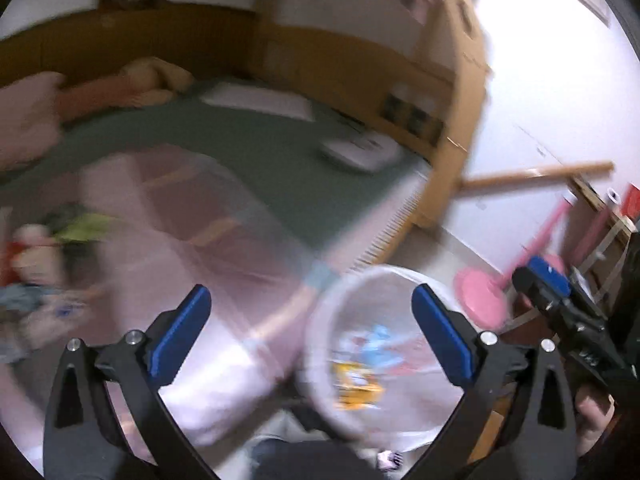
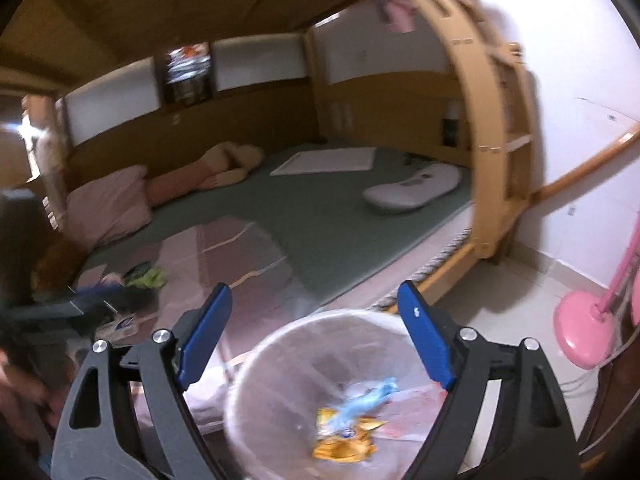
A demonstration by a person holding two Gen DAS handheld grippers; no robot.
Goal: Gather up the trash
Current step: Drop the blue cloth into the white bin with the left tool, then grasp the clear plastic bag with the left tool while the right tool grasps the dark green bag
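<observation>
Above the lined bin beside the bed, both my left gripper and right gripper gape empty, yellow wrapper and blue wrapper lying inside.

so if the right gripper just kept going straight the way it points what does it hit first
Most likely the lined trash bin: its rim sits between the open fingers of the right gripper, with wrappers already inside. Depth is unclear, so it might pass over the rim toward the bed.

Bed w/ pillows – bin on floor.
</observation>
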